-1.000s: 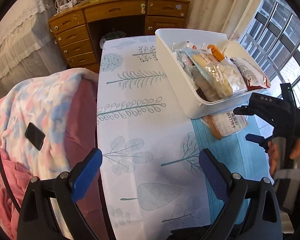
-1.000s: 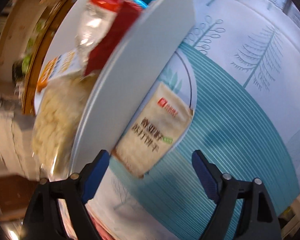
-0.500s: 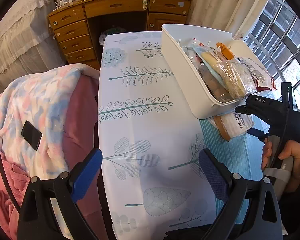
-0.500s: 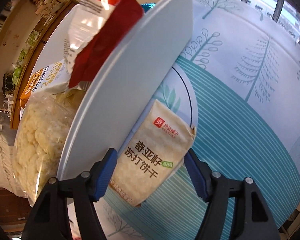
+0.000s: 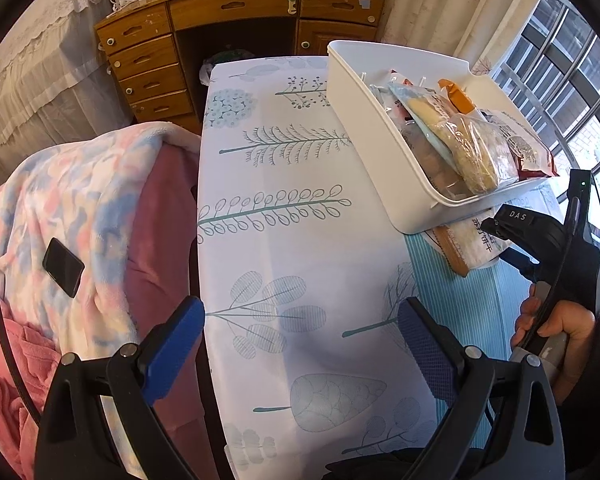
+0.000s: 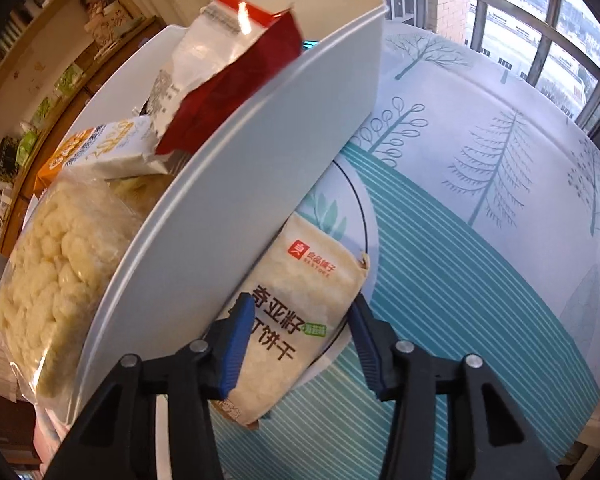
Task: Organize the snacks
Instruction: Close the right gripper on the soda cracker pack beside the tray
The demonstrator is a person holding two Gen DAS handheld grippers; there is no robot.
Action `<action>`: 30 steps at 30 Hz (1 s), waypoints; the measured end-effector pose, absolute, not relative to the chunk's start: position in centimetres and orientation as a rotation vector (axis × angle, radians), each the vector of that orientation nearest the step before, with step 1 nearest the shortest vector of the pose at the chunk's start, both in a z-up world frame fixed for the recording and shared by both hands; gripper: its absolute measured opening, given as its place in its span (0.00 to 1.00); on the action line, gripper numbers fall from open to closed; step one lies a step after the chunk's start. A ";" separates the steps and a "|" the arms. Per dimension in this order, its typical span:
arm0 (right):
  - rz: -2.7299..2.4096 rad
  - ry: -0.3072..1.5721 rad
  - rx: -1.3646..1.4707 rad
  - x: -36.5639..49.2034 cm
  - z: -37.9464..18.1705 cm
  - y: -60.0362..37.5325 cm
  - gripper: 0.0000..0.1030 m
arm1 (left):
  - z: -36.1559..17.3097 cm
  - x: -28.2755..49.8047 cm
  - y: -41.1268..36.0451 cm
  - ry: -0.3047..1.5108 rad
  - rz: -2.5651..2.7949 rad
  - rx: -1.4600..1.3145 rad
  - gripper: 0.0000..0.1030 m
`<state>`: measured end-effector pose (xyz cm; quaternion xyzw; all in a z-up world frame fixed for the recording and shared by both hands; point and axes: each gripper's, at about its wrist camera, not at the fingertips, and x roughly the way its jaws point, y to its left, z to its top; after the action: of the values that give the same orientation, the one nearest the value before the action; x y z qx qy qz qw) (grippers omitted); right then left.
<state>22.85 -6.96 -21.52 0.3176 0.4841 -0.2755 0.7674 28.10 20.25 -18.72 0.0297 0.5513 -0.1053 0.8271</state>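
A white bin (image 5: 380,152) (image 6: 220,200) stands on the patterned tablecloth and holds several snack bags, among them a red and white bag (image 6: 228,72) and a clear bag of puffed pieces (image 6: 60,248). A beige cracker packet (image 6: 300,308) (image 5: 472,244) lies flat on the cloth, partly tucked under the bin's near wall. My right gripper (image 6: 298,320) (image 5: 498,240) straddles this packet with its jaws closing; a small gap shows at the right pad. My left gripper (image 5: 300,344) hangs open over the bare cloth, with nothing between its fingers.
A wooden desk (image 5: 236,12) with drawers stands past the table's far end. A pink and blue blanket (image 5: 100,200) with a black phone (image 5: 63,267) on it lies left of the table. Windows (image 5: 572,60) run along the right. A person's hand (image 5: 556,328) grips the right handle.
The right gripper has moved in over the cracker packet and tilted, and its jaws have narrowed around it. The left gripper has hardly moved.
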 end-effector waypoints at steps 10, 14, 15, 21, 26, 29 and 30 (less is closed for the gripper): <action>-0.567 1.069 0.765 21.4 -21.5 -10.5 0.21 | -17.7 27.4 19.8 1.162 -0.231 0.069 0.94; -0.539 1.071 0.799 21.1 -21.1 -11.2 0.13 | -17.1 27.1 19.6 1.160 -0.229 0.076 0.94; -0.544 1.078 0.799 21.0 -21.0 -11.3 0.05 | -16.9 27.0 19.6 1.159 -0.228 0.078 0.94; -0.524 1.126 0.821 19.5 -21.5 -12.3 0.00 | -15.7 26.6 18.8 1.138 -0.235 0.093 0.94; -0.472 1.155 0.825 18.5 -21.3 -12.3 0.00 | -14.9 26.3 18.0 1.127 -0.246 0.099 0.94; -0.410 1.154 0.814 17.6 -20.8 -12.2 0.00 | -14.4 26.2 17.4 1.123 -0.257 0.103 0.94; -0.397 1.152 0.793 17.6 -20.5 -12.1 0.00 | -14.3 26.1 17.2 1.123 -0.259 0.104 0.94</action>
<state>17.56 -12.06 -20.47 0.3627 0.5265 -0.1816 0.7472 26.09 17.17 -14.28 0.0490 0.5305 -0.1226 0.8373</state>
